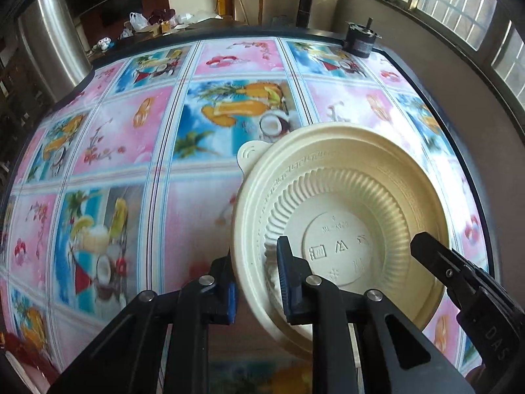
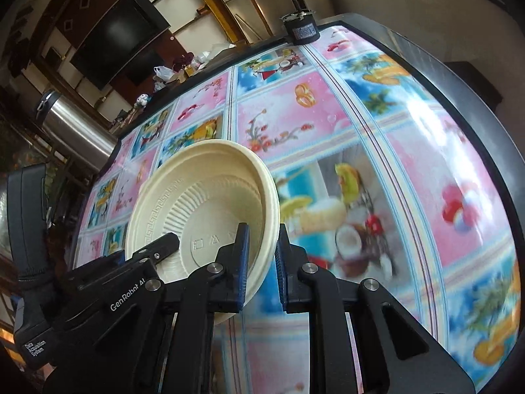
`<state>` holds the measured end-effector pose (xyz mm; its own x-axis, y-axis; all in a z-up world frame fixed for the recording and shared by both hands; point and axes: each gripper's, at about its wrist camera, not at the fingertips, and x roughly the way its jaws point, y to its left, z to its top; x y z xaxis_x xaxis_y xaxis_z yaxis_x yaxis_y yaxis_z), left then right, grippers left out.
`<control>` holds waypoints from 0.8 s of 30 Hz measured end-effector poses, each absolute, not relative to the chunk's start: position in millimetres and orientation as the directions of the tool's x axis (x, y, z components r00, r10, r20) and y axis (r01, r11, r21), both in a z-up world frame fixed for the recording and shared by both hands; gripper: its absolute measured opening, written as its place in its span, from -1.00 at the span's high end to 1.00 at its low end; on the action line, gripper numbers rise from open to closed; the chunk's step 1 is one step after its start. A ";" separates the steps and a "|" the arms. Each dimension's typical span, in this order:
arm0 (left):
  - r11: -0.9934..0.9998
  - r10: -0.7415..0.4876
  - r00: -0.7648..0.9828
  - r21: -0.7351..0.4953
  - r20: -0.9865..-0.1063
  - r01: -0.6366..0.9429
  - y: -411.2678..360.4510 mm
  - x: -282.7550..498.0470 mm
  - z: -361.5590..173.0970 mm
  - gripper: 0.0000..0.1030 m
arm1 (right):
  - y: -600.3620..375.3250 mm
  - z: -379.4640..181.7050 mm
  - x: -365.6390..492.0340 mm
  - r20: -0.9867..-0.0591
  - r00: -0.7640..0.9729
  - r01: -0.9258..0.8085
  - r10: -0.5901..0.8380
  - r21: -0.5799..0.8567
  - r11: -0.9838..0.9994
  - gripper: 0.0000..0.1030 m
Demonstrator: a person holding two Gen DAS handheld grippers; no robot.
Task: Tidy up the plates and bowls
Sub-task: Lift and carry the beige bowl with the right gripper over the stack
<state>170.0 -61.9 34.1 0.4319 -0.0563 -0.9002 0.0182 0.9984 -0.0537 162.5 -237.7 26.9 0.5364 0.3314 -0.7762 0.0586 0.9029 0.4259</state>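
One cream disposable bowl (image 1: 344, 197) with a ribbed inside and a small tab on its rim is gripped from both sides. In the left wrist view my left gripper (image 1: 257, 279) is shut on the bowl's near-left rim, one blue pad inside and one outside. The right gripper's fingers (image 1: 436, 259) reach over the opposite rim. In the right wrist view the bowl (image 2: 197, 197) leans tilted over the table, and my right gripper (image 2: 262, 259) is shut on its right rim. The left gripper's fingers (image 2: 164, 246) enter from the left.
The table (image 1: 131, 131) carries a glossy cloth with pink and blue fruit-and-flower panels. A small black cylindrical device (image 1: 361, 41) stands at its far edge. A steel cylinder (image 1: 49, 39) rises beyond the far left corner. A wall and windows close in on the right.
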 end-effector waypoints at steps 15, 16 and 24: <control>1.000 -0.028 0.522 -0.031 -0.853 0.004 -33.6 60.2 60.8 0.62 | -208.9 28.8 50.7 -0.745 0.549 0.075 0.379 0.496 0.865 0.72; 1.000 -0.020 0.530 -0.022 -0.848 0.003 -31.4 53.2 62.9 0.62 | -205.4 28.6 43.8 -0.742 0.550 0.072 0.382 0.498 0.864 0.73; 1.000 -0.012 0.558 -0.022 -0.830 -0.011 -15.9 18.4 75.6 0.63 | -184.7 35.3 6.6 -0.732 0.559 0.045 0.389 0.495 0.867 0.72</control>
<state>18.4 -15.9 75.6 0.5578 -0.0116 -0.8299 -0.0112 0.9997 -0.0216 6.6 -184.7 35.3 0.5587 0.3893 -0.7323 0.0450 0.8675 0.4955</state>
